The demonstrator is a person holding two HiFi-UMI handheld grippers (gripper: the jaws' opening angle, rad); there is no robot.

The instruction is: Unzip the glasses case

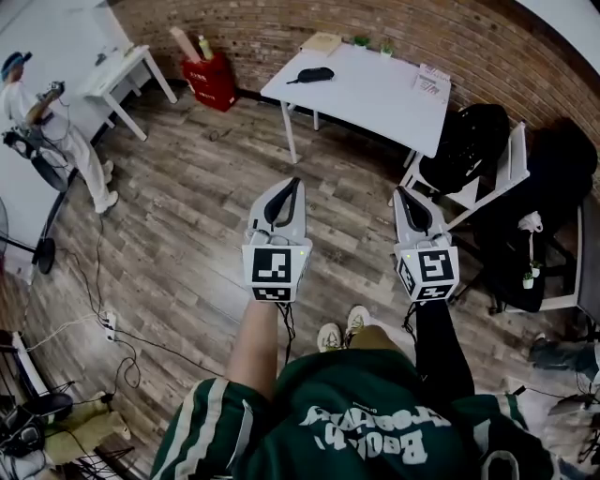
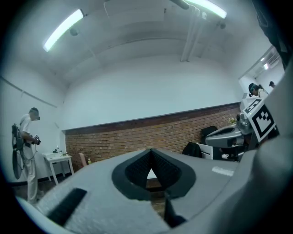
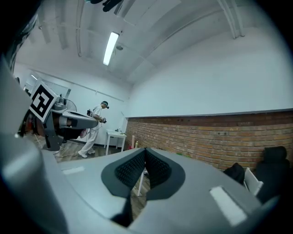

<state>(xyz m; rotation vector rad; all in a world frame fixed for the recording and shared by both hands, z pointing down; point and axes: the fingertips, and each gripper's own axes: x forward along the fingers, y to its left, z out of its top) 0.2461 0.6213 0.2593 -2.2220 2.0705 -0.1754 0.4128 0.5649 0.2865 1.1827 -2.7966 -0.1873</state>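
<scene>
**Wood floor, brick wall: case not yet reached**

Plank floor runs to a brick wall. A white table stands against it. The glasses case, a dark oblong, lies near the table's far left end, apparently zipped, though too small to be sure.

Left gripper and right gripper are held level over the floor, well apart from the table. Jaws of both are closed, with nothing between them.

Task looks unstarted: approach, hold and unzip are all left. Another person stands far left.
</scene>
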